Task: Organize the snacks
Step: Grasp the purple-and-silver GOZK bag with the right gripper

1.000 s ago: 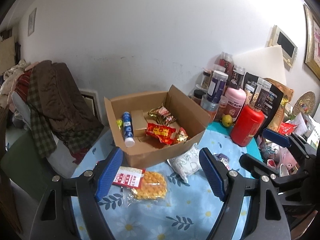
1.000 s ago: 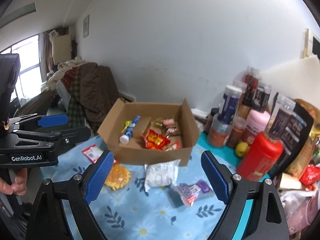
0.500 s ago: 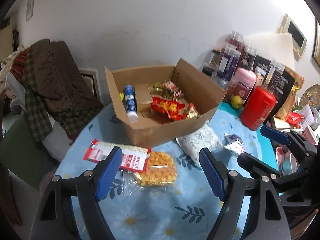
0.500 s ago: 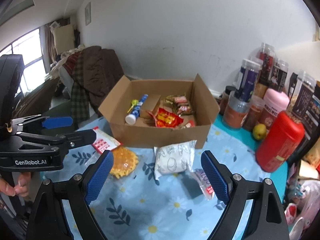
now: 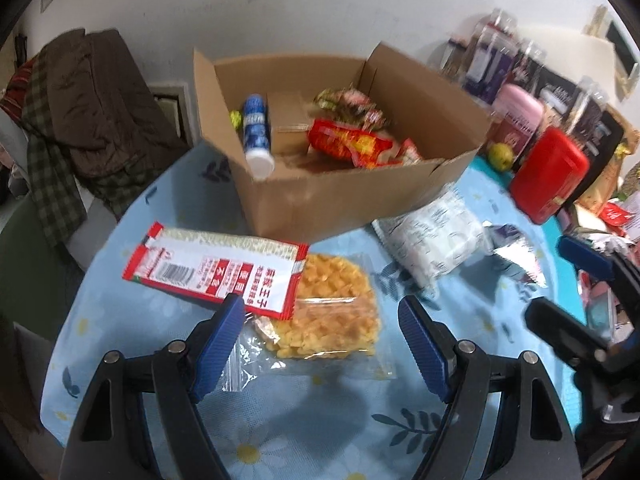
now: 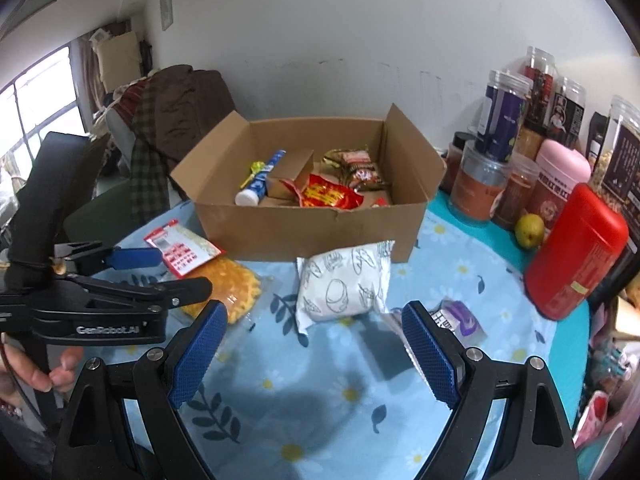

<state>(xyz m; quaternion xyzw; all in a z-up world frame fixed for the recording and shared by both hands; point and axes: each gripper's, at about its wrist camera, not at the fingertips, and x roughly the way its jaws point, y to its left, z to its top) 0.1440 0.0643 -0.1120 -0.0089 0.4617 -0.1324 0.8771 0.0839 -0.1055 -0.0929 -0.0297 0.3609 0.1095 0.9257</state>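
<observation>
An open cardboard box (image 5: 340, 204) (image 6: 312, 228) on the blue floral tablecloth holds a blue tube (image 5: 256, 136), red snack packs (image 5: 348, 142) and other wrappers. In front of it lie a red-and-white packet (image 5: 216, 268), a clear bag of yellow snacks (image 5: 332, 312) (image 6: 236, 292), a white printed pack (image 5: 432, 236) (image 6: 344, 288) and a small purple packet (image 5: 516, 252) (image 6: 456, 316). My left gripper (image 5: 320, 320) is open and empty, just above the yellow bag. My right gripper (image 6: 314, 328) is open and empty, just before the white pack.
Jars and canisters (image 6: 500, 120), a red container (image 5: 548, 176) (image 6: 576, 256) and a green fruit (image 6: 529, 230) crowd the right side. A chair with brown and plaid clothes (image 5: 80, 112) stands left of the table. The table edge curves at left.
Both grippers have moved forward and down toward the table. The yellow bag and red-and-white packet now sit close to my left fingers; the white pack is closer to my right.
</observation>
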